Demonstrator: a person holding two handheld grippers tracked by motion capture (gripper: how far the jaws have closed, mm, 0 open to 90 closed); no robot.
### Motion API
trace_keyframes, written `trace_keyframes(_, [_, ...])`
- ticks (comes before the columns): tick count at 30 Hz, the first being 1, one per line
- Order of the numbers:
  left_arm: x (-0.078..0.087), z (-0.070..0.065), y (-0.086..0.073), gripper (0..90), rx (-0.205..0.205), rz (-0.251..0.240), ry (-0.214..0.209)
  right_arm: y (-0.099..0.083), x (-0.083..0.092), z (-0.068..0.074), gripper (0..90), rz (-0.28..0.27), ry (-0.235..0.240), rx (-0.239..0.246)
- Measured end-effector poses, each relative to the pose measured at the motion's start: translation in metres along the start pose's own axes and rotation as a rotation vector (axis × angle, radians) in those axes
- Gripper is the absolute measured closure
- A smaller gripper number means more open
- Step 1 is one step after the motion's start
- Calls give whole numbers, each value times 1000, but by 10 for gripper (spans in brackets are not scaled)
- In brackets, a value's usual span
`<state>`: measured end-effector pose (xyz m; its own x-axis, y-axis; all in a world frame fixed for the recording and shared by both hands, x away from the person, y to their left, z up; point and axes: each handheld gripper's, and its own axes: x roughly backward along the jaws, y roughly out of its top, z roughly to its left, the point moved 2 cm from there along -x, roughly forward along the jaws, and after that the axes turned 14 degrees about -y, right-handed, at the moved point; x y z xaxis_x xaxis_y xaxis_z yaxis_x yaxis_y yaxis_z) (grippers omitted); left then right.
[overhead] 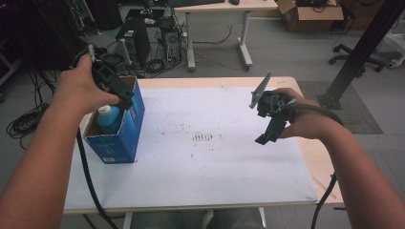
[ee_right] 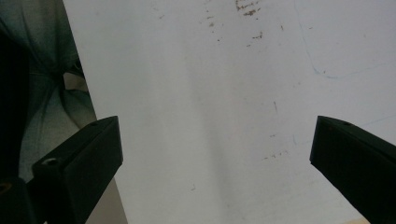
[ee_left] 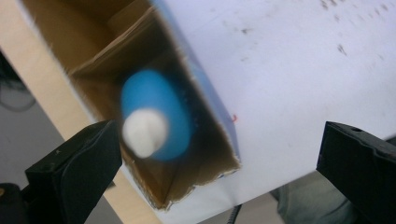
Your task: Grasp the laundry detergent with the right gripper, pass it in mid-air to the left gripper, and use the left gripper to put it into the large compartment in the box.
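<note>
The blue bottle (overhead: 109, 119) with a white cap stands upright inside the open-topped blue carton (overhead: 125, 138), cardboard-brown on its inner walls. In the left gripper view the bottle (ee_left: 159, 116) appears from above, blurred, its cap toward the lower left and its body close to the carton (ee_left: 212, 140) wall on the counter side.

The carton stands at the left edge of the counter (overhead: 215, 171), on a white sheet bearing dark scuff marks near the centre.

The left hand-held gripper (overhead: 125, 98) is positioned directly above the carton opening. Its jaws are spread wide and empty; the bottle lies below them, not between the pads.

The right hand-held gripper (overhead: 266, 136) is held above the right half of the counter, well apart from the carton. Its jaws are likewise spread wide with nothing between them; the right gripper view looks down on bare white sheet (ee_right: 210, 116).
</note>
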<state>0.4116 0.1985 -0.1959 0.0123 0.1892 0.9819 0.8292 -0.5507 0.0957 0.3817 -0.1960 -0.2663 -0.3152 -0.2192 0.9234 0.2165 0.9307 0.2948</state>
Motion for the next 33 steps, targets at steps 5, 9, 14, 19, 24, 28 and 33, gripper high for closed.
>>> trace_keyframes(5, [1, -20, 11, 2, -143, 35, -29, 2, 2, 0, 23, 8, -1, 1])
trace_keyframes(9, [0, -36, 21, 2, -302, 59, -25, 4, 2, 0, 23, 8, 0, 1])
trace_keyframes(14, [-8, -51, 28, 2, -436, 113, -54, 9, 2, 0, 23, 20, -9, 8])
trace_keyframes(19, [-19, -70, 31, 1, -565, 170, -94, 10, 0, 0, 23, 30, -5, 18])
trace_keyframes(24, [-27, -86, 35, 1, -649, 207, -113, 10, -2, 0, 23, 46, -2, 15])
trace_keyframes(28, [-33, -96, 37, 1, -693, 227, -128, 11, -3, -1, 23, 50, 3, 19])
trace_keyframes(33, [-41, -109, 40, 1, -769, 235, -144, 15, -3, 1, 22, 69, 1, 28])
